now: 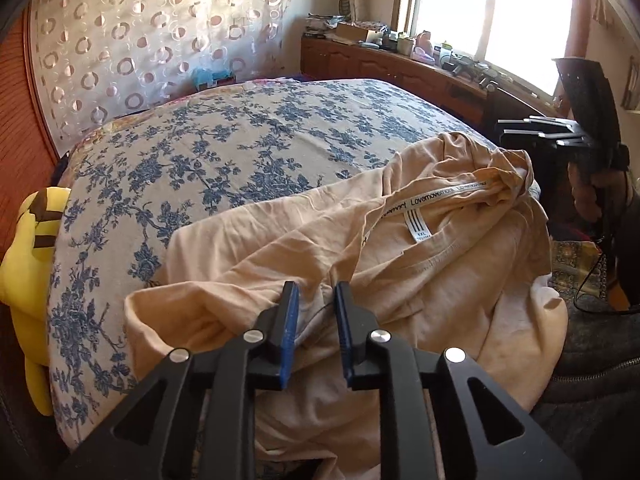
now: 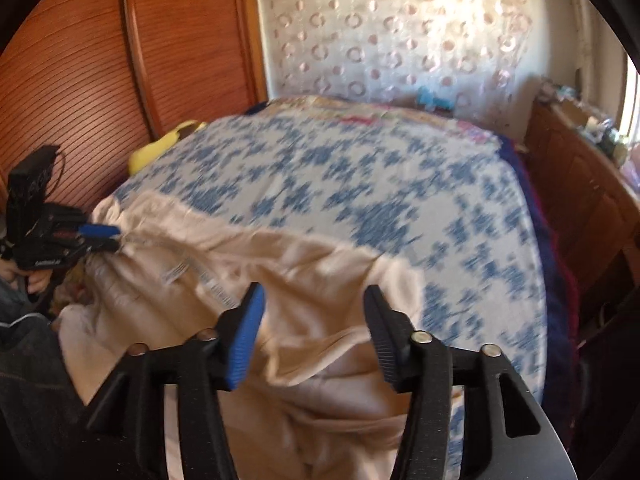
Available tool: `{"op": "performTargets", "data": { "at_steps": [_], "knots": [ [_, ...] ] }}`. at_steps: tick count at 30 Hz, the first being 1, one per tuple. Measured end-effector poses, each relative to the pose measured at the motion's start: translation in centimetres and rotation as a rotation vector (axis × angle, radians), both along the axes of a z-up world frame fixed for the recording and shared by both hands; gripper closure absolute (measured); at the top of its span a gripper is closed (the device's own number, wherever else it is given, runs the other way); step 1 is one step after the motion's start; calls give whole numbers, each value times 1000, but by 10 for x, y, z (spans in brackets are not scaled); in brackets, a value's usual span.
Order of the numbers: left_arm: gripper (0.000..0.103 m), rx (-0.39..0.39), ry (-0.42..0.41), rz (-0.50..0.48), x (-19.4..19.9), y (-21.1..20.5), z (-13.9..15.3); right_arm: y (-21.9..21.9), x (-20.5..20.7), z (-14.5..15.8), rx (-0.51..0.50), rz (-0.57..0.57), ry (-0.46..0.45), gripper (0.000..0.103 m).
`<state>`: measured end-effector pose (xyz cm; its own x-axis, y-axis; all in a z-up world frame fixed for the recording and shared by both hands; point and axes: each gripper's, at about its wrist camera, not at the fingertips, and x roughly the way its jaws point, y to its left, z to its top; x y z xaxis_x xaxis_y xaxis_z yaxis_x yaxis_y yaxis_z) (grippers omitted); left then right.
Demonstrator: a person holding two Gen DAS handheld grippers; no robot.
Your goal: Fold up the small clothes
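Beige cotton fills the near half of the left wrist view: a crumpled T-shirt (image 1: 400, 256) lies on the near end of a bed (image 1: 240, 140) covered with a blue floral sheet, its neck opening turned up so that the white size label (image 1: 418, 226) and a printed neck tape show. The left tool (image 1: 316, 320) sits low over the shirt with its blue-padded fingers (image 1: 290, 332) drawn close, a narrow gap between them in which a fold of the cloth lies; whether the fold is truly pinched I cannot tell. At the right edge the right tool (image 1: 532, 130) hangs in the air off the bed's side, away from the shirt. A yellow plush toy (image 1: 28, 248) rests against the bed's left side, and a wooden sideboard (image 1: 392, 68) stands under the window. The right wrist view is blurred: the right tool (image 2: 314, 332) hovers above the shirt (image 2: 304, 276) with its fingers (image 2: 246, 340) wide apart and nothing between them. At the far left the left tool (image 2: 102, 236) meets the shirt's bunched edge, its fingers close together. The plush toy (image 2: 160, 148) peeks out beside the wooden wardrobe (image 2: 100, 60).
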<state>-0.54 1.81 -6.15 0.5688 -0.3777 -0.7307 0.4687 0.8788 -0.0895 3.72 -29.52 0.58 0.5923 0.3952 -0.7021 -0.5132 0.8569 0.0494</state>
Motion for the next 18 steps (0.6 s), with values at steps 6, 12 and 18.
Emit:
{"op": "performTargets", "data": {
  "at_steps": [6,12,18],
  "knots": [
    [77,-3,-9,-1,2,2,8,-14,20,4,-18,-47,-26,40],
    [54,-26,-46,35,9,14,27,-22,47,-14,-34,-77,13,36],
    [51,-47,-45,119,36,43,34,-23,62,-32,-32,-76,66,34]
  ]
}}
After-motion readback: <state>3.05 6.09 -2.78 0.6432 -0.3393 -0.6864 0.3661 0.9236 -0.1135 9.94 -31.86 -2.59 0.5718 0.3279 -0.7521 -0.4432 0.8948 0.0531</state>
